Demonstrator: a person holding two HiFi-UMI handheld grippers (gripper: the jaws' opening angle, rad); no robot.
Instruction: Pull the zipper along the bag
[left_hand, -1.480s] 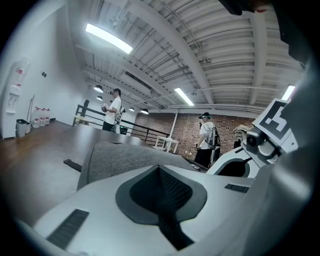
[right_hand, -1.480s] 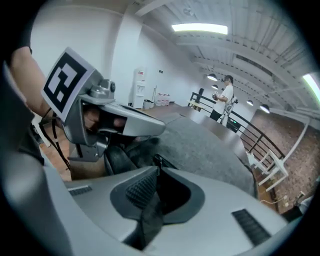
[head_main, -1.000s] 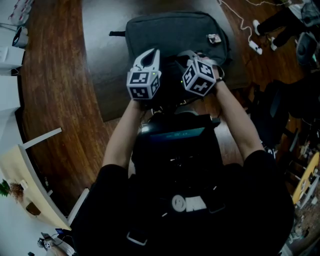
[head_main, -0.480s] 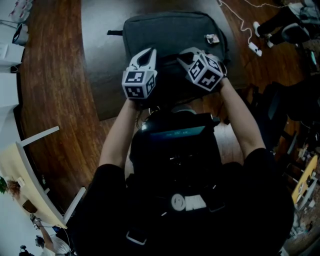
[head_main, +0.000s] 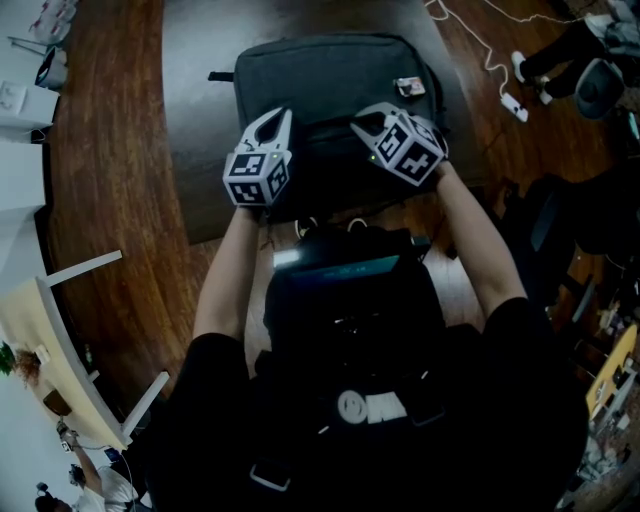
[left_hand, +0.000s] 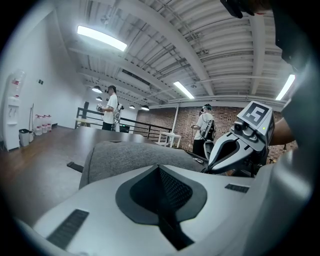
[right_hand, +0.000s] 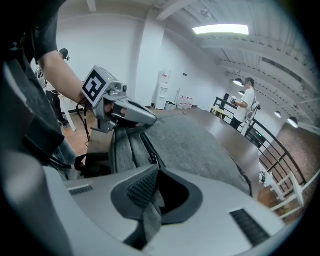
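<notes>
A grey backpack lies flat on a dark table. Both grippers are at its near edge. My left gripper points at the bag; its jaws are shut and nothing shows between them. My right gripper is to its right. In the right gripper view the jaws are closing, pinched on a grey fabric pull tab, just behind the dark zipper line of the bag. Each gripper shows in the other's view: right, left.
A small tag sits on the bag's far right corner. A white cable and plug strip lie on the wooden floor at right. A pale desk stands at lower left. People stand far off by a railing.
My left gripper has moved left along the bag's near edge, so the gap between the grippers is wider. The right gripper has stayed at the bag's near edge.
</notes>
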